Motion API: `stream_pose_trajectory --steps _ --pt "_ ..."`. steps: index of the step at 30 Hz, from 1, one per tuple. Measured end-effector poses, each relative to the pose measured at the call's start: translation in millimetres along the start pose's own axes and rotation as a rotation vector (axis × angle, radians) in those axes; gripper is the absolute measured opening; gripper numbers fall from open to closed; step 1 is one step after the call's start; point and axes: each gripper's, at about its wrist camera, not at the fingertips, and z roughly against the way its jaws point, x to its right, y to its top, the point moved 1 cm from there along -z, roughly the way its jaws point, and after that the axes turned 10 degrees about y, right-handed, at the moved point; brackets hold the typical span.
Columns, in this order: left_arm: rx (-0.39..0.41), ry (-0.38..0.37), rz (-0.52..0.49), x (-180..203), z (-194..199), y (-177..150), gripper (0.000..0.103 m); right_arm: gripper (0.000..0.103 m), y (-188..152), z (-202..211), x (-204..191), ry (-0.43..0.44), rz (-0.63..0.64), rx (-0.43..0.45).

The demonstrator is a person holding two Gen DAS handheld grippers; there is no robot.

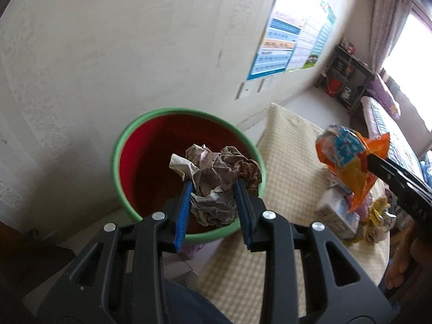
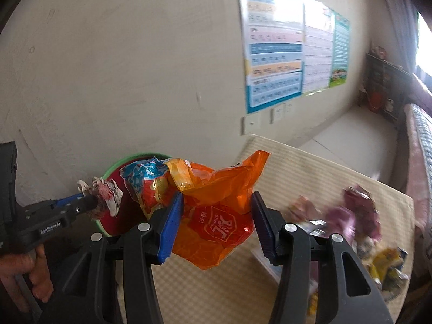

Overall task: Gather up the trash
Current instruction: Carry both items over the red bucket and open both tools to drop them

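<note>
My left gripper is shut on a crumpled wad of brownish paper, held just above the mouth of a red bin with a green rim. My right gripper is shut on an orange snack bag with a blue and white end, over the table beside the bin. In the left wrist view that orange bag hangs at the right, over the table. The right wrist view shows the left gripper with its paper wad at the bin's rim.
A table with a yellow checked cloth stands right of the bin against a pale wall. More wrappers and a small carton lie in a pile on its right side. A bed and a dark shelf stand farther right.
</note>
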Motion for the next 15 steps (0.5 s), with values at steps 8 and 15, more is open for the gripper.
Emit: stream_pose_trajectory --steps 8,15 --pt "-0.022 0.03 0.016 -19 -28 4 0.031 0.05 28 -75 -42 0.063 0.033 -0.068" --pt "-0.046 0.052 0.059 -27 -44 -1 0.034 0.05 38 -117 -68 0.087 0.047 -0.12"
